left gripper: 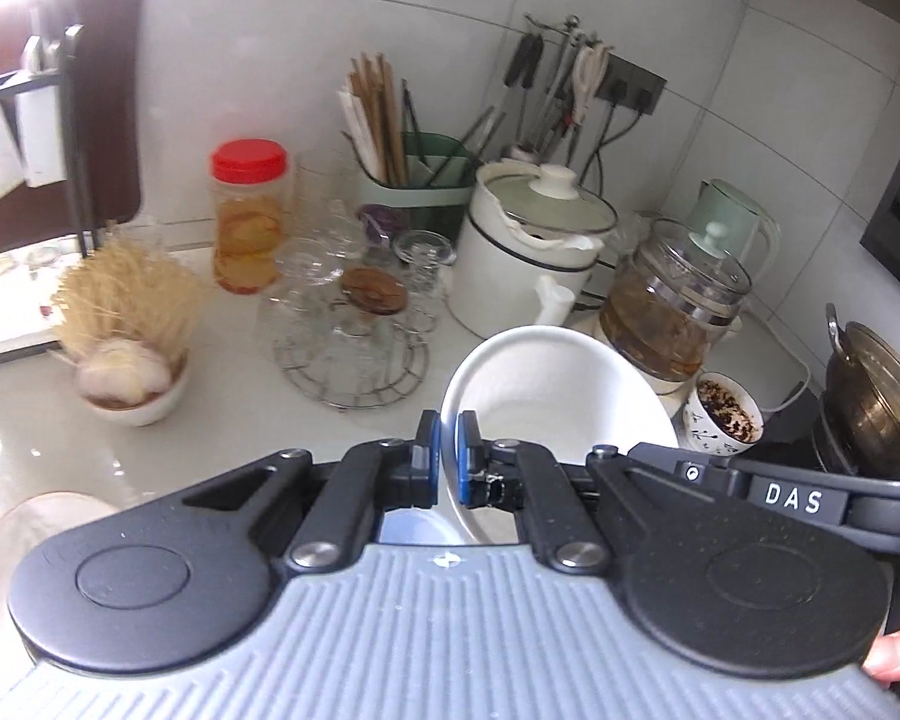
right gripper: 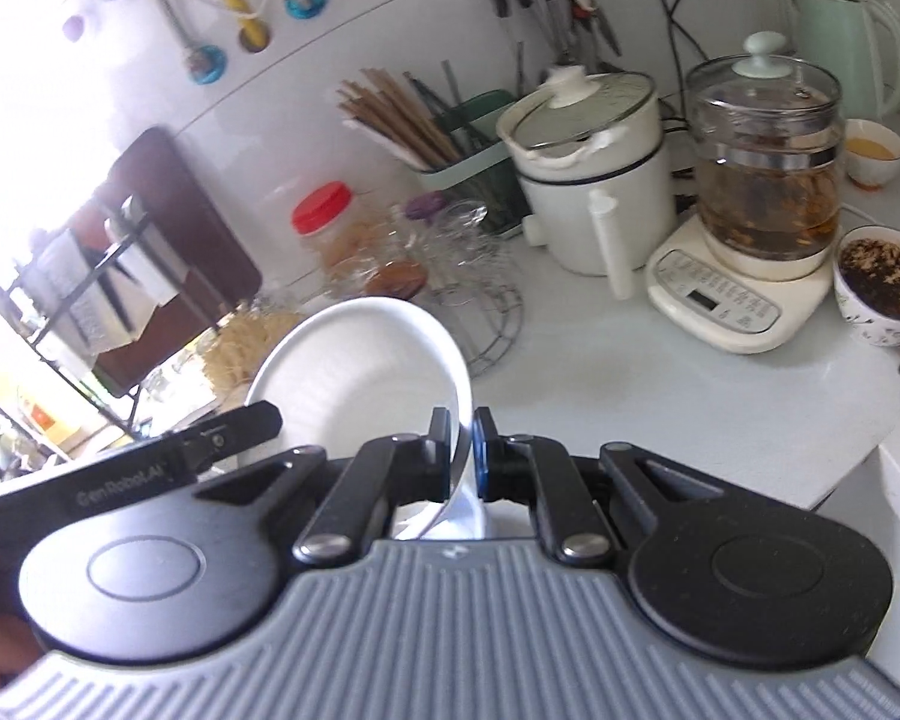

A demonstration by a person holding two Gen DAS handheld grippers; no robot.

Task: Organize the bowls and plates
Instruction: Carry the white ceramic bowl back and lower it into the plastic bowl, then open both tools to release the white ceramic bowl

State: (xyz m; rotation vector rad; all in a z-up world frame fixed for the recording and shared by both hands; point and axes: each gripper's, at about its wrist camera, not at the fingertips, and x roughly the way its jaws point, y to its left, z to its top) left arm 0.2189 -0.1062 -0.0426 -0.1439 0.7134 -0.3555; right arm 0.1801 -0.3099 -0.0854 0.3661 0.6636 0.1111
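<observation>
Holding one white ceramic bowl [left gripper: 555, 396] between both claws, I read the step as mid-carry: a bowl lifted clear of the white bench [left gripper: 222, 420] and on its way to wherever the stack is meant to go.

Left claw [left gripper: 448, 459]: blue pads pinched on the bowl's near-left rim, wall of the bowl between them. Right claw [right gripper: 462, 456]: pads pinched on the opposite rim of the same bowl [right gripper: 360, 384], seen edge-on from that side. The bowl sits tilted, its mouth turned up and toward the far wall. The other rig's black arm crosses each view beside it.

Below the left claw a second pale rounded shape shows in the gap; I cannot tell whether it is another bowl or a plate. A blurred pale disc [left gripper: 36, 534] lies at the left edge of that view, possibly a plate.

Nearby hazards: wire rack of upturned glasses [left gripper: 354, 324] to the left, glass kettle on a cream base [right gripper: 762, 180] and small patterned cup of dark dregs [right gripper: 879, 288] to the right.

Next move, in my judgement: level the bowl, keep both hands moving together so neither rim slips, and lower it onto its mate before releasing one claw at a time.
</observation>
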